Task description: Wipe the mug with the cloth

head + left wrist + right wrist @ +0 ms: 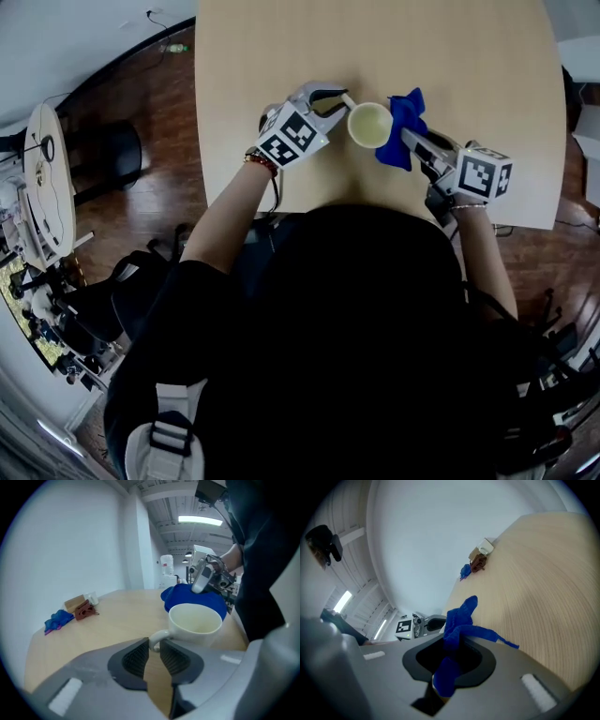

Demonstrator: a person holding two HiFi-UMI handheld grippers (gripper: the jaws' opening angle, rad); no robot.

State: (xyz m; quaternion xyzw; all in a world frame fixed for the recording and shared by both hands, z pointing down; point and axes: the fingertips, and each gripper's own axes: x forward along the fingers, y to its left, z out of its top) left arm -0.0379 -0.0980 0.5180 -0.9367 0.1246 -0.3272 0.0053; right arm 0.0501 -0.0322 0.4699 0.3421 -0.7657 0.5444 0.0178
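Observation:
A pale cream mug stands upright on the wooden table. My left gripper reaches in from the left, and its pads close on the mug's handle; in the left gripper view the gripper has the handle between its tips. My right gripper is shut on a blue cloth, which bunches against the right side of the mug. In the right gripper view the cloth sticks up out of that gripper. The cloth also shows behind the mug.
At the table's far end lie a small wooden block, a brown object and a blue bundle. The table's near edge runs just in front of the person's body. Chairs and clutter stand on the floor at left.

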